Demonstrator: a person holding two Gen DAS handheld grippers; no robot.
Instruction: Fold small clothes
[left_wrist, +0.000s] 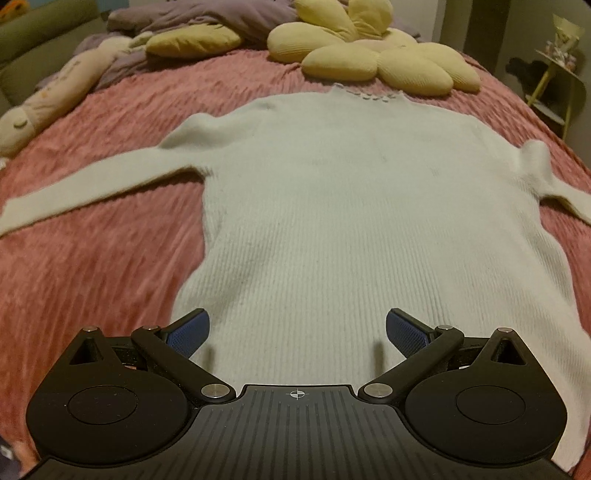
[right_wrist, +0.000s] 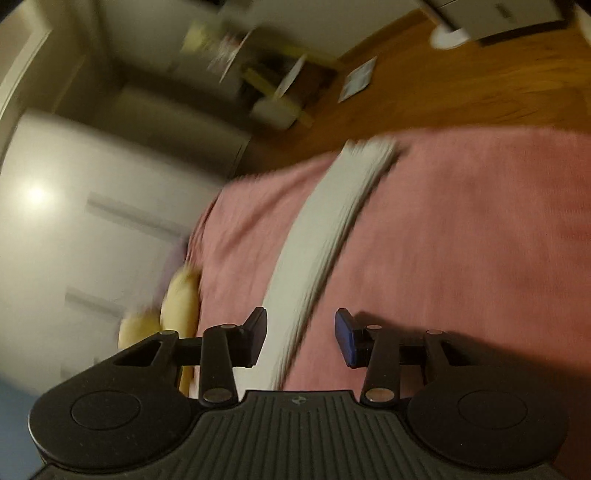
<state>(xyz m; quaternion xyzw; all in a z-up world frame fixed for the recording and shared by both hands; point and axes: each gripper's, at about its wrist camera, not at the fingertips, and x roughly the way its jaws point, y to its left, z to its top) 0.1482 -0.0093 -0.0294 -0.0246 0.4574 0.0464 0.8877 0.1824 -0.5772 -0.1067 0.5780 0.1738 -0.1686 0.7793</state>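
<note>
A pale knit sweater (left_wrist: 332, 206) lies flat on a pink bedspread (left_wrist: 96, 266), collar far, both sleeves spread out sideways. My left gripper (left_wrist: 297, 332) is open and empty above the sweater's near hem, jaws wide apart. In the right wrist view, which is blurred, one sweater sleeve (right_wrist: 325, 236) runs across the bedspread (right_wrist: 480, 240) toward the bed's edge. My right gripper (right_wrist: 301, 338) is open and empty above the near part of that sleeve, with the sleeve passing between its jaws.
Yellow petal-shaped cushions (left_wrist: 369, 55) and a purple blanket (left_wrist: 192, 18) lie at the head of the bed. A long plush toy (left_wrist: 51, 99) lies at far left. A small side table (left_wrist: 557, 70) stands at right. Wooden floor (right_wrist: 461, 92) and clutter lie beyond the bed edge.
</note>
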